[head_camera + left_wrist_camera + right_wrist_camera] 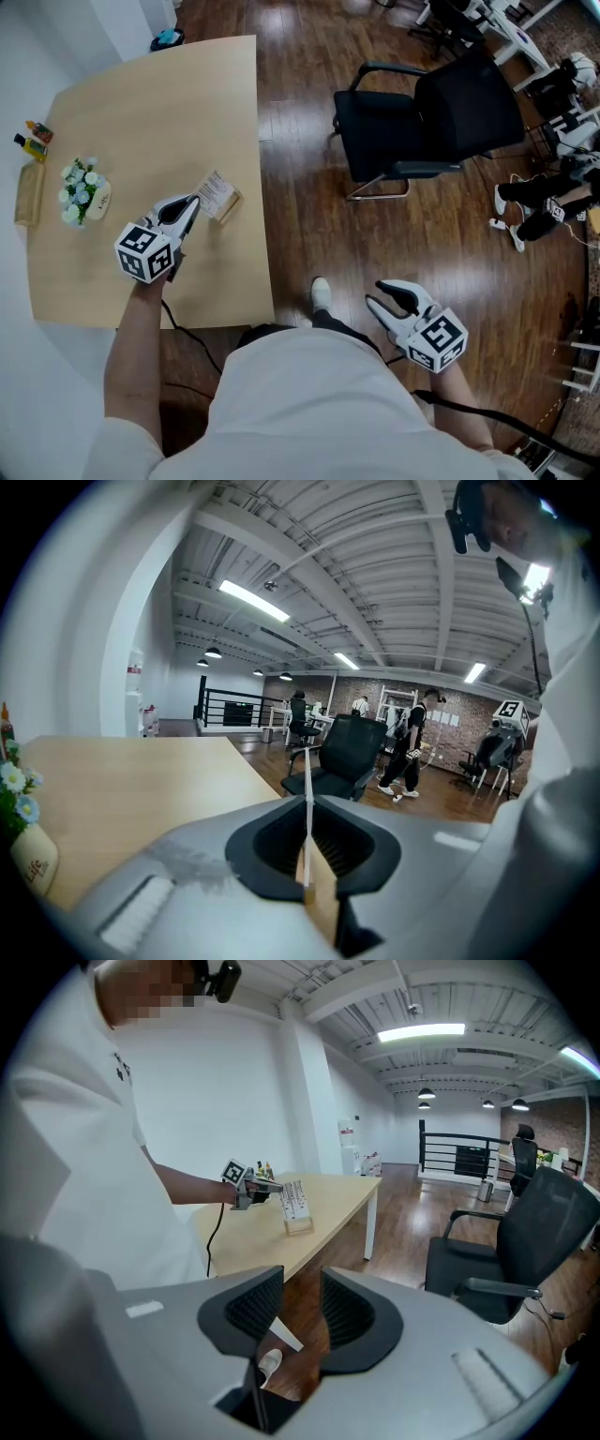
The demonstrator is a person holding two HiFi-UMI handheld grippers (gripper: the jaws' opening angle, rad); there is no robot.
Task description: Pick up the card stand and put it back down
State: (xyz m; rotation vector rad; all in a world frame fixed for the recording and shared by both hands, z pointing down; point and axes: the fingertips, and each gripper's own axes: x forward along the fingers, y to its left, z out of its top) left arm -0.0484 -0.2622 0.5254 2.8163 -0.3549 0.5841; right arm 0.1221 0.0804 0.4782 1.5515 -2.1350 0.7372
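One grab is done: the left tongs (195,202) are shut tight on the card stand (217,194), near the table's (150,103) edge. Lifting and putting down look left. The right tongs (377,292) are apart and empty, off the table.

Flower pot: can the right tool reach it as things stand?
Probably not: the right tool hangs open over the floor, off the table, and the flower pot sits near its far left edge.
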